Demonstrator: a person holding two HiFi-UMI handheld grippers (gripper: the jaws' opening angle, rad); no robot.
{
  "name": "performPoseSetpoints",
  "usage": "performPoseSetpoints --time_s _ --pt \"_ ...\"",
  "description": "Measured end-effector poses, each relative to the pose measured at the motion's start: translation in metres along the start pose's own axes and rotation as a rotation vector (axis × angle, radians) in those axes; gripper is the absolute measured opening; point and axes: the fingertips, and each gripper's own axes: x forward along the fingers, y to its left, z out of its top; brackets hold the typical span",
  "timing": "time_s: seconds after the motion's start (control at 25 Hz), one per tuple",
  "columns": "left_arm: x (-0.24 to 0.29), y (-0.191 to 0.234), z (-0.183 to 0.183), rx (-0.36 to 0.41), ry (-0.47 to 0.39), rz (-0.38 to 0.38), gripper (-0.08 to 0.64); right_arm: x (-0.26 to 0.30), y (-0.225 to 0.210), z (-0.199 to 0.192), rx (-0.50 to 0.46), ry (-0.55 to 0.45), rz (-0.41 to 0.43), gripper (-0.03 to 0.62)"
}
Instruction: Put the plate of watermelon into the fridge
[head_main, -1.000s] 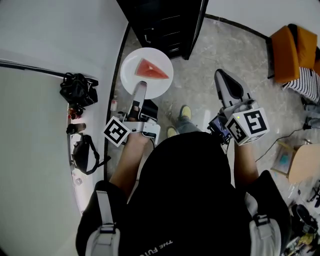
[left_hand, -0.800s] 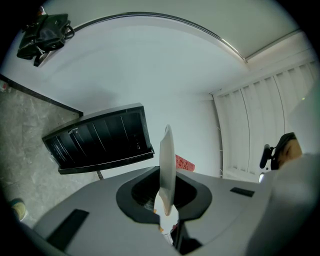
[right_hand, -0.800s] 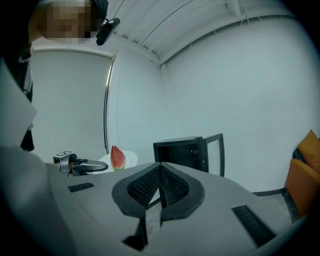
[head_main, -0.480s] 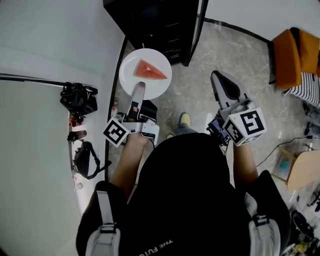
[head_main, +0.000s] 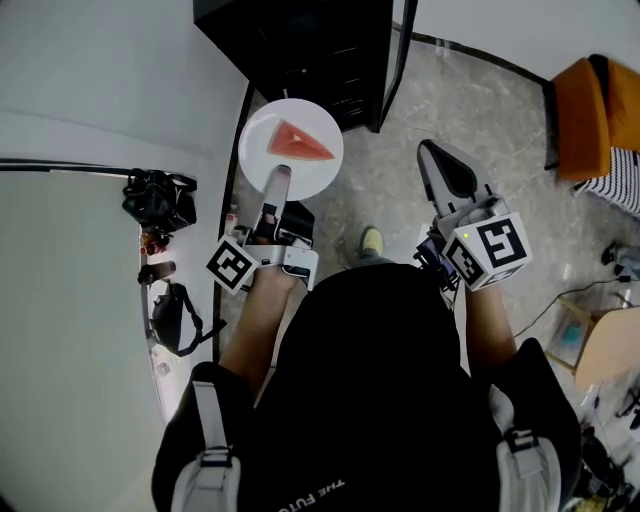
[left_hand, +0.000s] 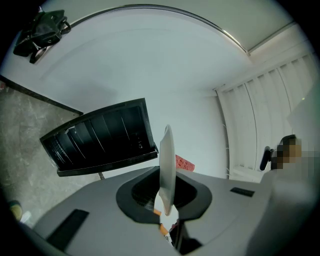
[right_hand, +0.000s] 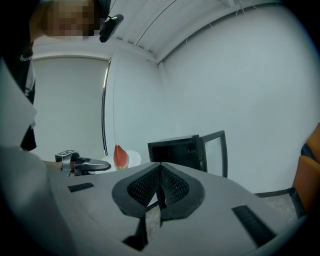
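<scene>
The round white plate (head_main: 320, 172) carrying a red wedge of watermelon (head_main: 299, 142) was held level in the air, just in front of the open black fridge (head_main: 312, 42) and above the grey stone floor (head_main: 400, 150). The left gripper (head_main: 277, 180) was clamped on the plate's near rim. The right gripper (head_main: 446, 181) hung well apart to the side, its jaws pressed together with nothing between them.

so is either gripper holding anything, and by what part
The left gripper is shut on the near rim of the round white plate carrying a red watermelon wedge. The right gripper is shut, empty.
</scene>
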Motion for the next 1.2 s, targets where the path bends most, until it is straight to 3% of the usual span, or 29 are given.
performPoseSetpoints --time_s 1.2 --pt "0.000 0.002 0.001 0.004 -0.012 0.018 0.029 0.012 -0.005 -0.004 0.021 -0.013 0.025 0.009"
